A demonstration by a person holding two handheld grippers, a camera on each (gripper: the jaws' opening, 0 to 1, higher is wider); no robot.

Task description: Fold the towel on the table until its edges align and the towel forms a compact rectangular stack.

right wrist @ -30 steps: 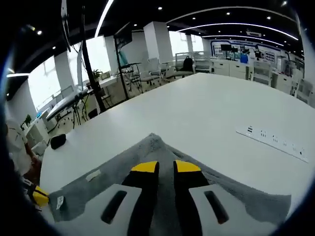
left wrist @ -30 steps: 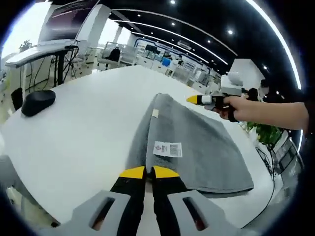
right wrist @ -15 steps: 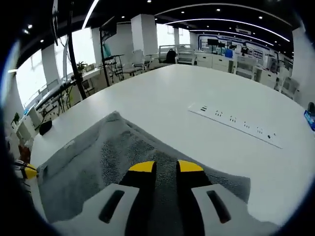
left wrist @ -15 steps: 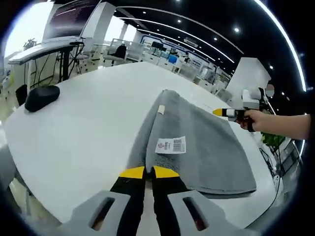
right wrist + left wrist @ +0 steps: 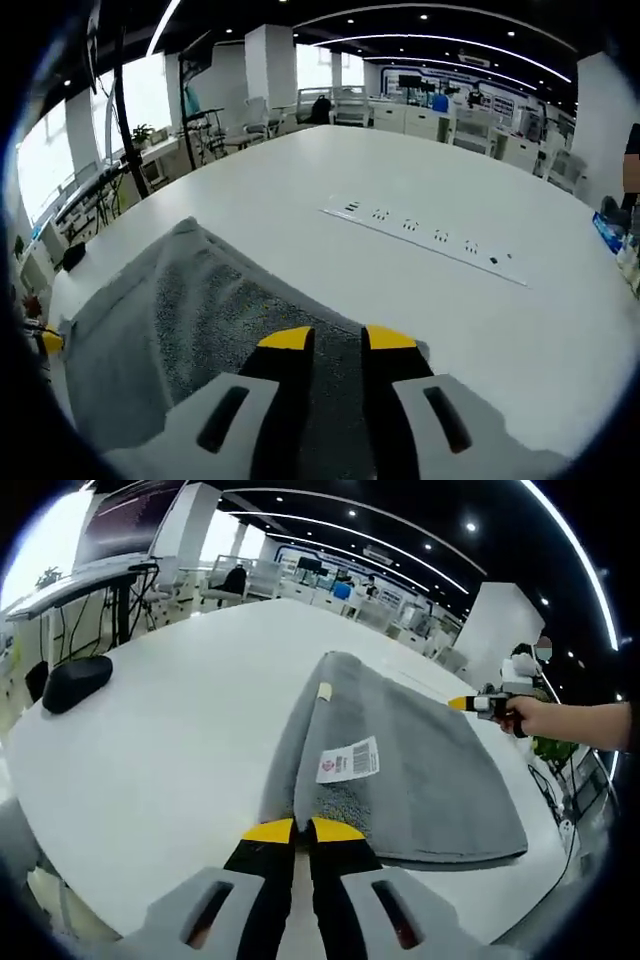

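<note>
A grey towel (image 5: pixel 420 760) lies folded on the white table (image 5: pixel 170 730), with a white barcode label (image 5: pixel 348 760) and a small tag (image 5: pixel 322 692) on its top layer. My left gripper (image 5: pixel 302 830) is shut on the towel's near corner. In the left gripper view, my right gripper (image 5: pixel 470 702), held by a hand (image 5: pixel 535 718), sits at the towel's far right corner. In the right gripper view, the right gripper (image 5: pixel 337 340) has its jaws close together on that corner of the towel (image 5: pixel 170 330), low over the table. The left gripper's yellow tip (image 5: pixel 45 342) shows at the far left.
A dark rounded object (image 5: pixel 75 680) rests on the table's left side. A white power strip (image 5: pixel 425 228) lies across the table beyond the towel. Desks, chairs and monitors stand in the room behind. The table's edge runs close under the left gripper.
My right gripper has carried its towel corner outward to the right, stretching the folded towel wider and flatter. The left gripper keeps its hold at the near corner.
</note>
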